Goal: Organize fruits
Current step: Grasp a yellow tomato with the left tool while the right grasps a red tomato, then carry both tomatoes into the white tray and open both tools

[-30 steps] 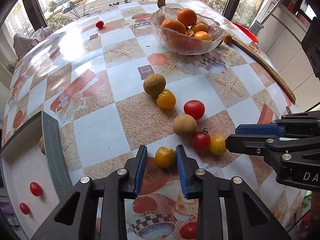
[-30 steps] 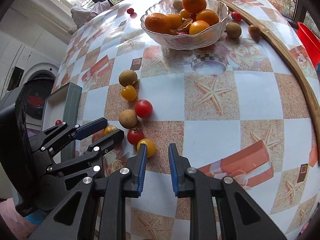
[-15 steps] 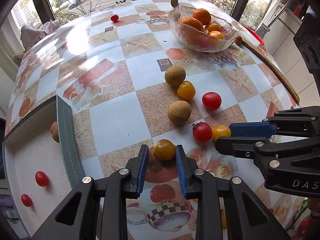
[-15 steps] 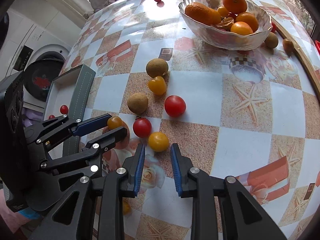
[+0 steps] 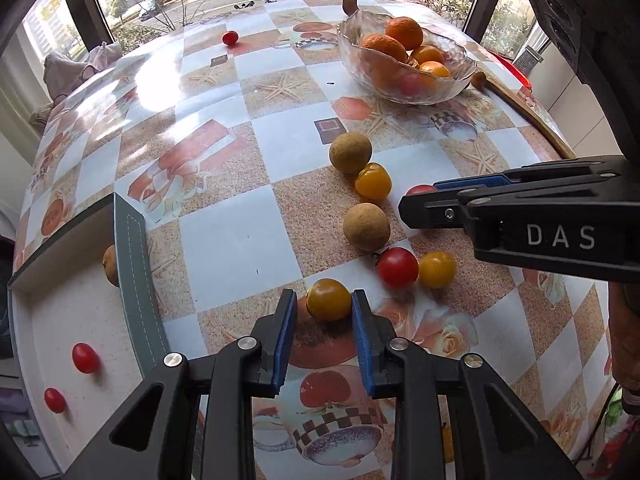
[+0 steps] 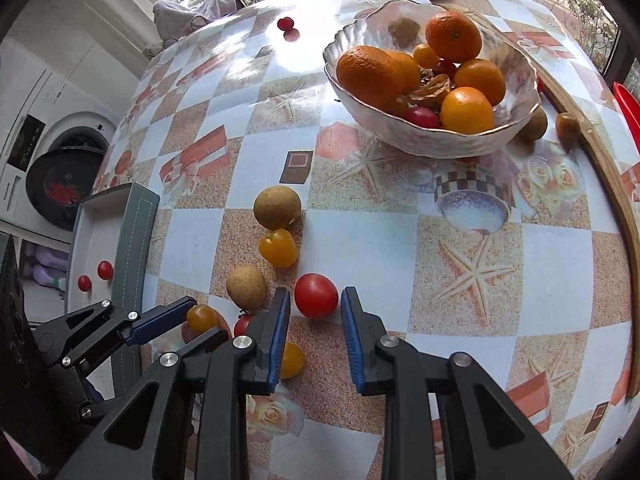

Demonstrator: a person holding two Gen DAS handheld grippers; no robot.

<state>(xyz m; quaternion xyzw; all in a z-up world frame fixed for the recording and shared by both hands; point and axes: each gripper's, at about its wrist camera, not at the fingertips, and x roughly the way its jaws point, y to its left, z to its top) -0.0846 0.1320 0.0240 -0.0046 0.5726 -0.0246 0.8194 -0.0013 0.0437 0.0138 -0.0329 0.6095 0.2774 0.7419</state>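
My left gripper [image 5: 324, 300] is open, its blue pads on either side of a yellow-orange tomato [image 5: 329, 299] on the table; the right pad touches it. My right gripper [image 6: 314, 300] is open around a red tomato [image 6: 316, 295], with gaps on both sides. Nearby lie two brown round fruits [image 5: 366, 226], a yellow tomato [image 5: 373, 181], a red stemmed tomato [image 5: 397, 267] and another yellow tomato [image 5: 437, 269]. A glass bowl [image 6: 516, 92] holds oranges and small tomatoes.
A white box with a grey-green rim [image 5: 134, 280] stands at the table's left edge, holding two red cherry tomatoes [image 5: 85, 357] and a brown fruit [image 5: 110, 266]. A lone cherry tomato [image 5: 230, 37] lies far back. A wooden rim [image 6: 616, 184] bounds the table's right side.
My right gripper has moved forward from the yellow tomato to straddle the red tomato. My left gripper stays around the yellow-orange tomato, slightly closer to it.
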